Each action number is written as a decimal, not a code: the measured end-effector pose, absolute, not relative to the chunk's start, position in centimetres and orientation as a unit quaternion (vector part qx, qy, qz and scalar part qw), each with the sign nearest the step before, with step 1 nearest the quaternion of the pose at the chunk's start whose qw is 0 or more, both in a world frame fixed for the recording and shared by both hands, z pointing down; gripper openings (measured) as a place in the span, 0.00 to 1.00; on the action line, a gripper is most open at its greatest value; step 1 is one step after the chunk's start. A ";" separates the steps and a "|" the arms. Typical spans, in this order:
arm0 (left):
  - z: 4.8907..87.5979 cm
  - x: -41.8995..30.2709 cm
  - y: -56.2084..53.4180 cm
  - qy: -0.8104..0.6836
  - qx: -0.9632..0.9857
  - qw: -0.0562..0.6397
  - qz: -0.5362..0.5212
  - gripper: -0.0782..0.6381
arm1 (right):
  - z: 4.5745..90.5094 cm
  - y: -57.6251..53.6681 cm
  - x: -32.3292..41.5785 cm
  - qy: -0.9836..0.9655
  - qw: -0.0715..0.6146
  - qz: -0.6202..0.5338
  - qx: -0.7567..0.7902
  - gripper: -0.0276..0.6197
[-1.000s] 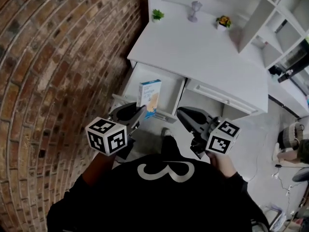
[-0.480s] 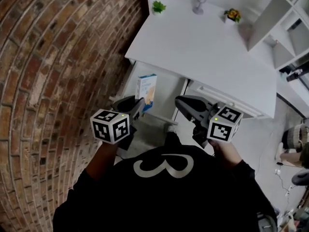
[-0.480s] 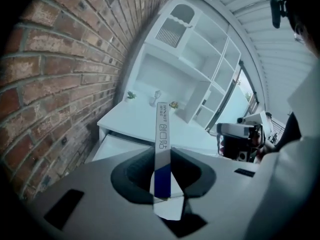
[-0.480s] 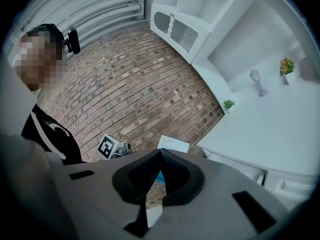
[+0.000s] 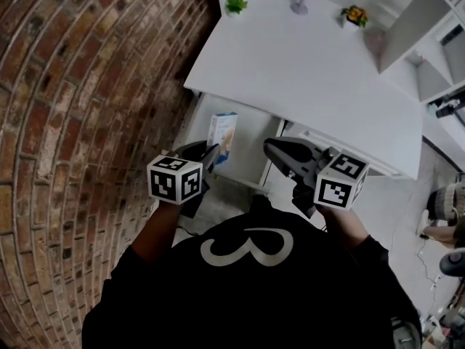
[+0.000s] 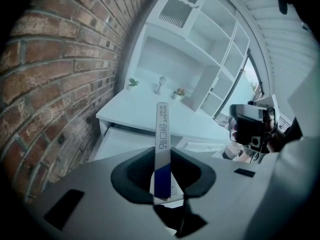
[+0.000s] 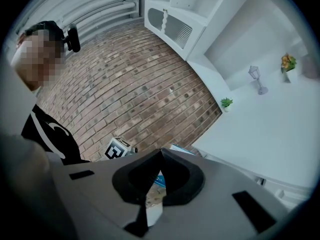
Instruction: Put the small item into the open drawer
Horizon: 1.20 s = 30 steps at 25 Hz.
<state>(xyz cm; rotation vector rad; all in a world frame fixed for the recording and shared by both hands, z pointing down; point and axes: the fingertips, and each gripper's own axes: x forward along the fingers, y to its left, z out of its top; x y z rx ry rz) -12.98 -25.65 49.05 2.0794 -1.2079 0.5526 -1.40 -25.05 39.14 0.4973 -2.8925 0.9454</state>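
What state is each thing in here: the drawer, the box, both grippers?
drawer: open.
thin box: upright, clamped edge-on, not yet released.
left gripper: shut on the thin box.
right gripper: shut, holding nothing.

head view – the left gripper (image 5: 206, 153), clamping the upright flat carton (image 5: 222, 133), has advanced from the front edge of the open drawer (image 5: 251, 133) to further over its floor. the right gripper (image 5: 272, 147) has advanced alongside – its tip now overlaps the drawer's right wall.
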 end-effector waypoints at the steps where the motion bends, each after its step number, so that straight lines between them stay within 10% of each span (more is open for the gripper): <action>1: 49.7 -13.1 -26.0 -0.462 0.793 0.332 0.218 0.24 | 39.3 -25.4 -1.3 -0.937 0.030 0.307 0.163 0.06; 30: 66.9 -13.2 -33.3 -0.409 0.726 0.340 0.437 0.24 | 44.1 -29.9 5.3 -0.900 0.031 0.354 0.254 0.06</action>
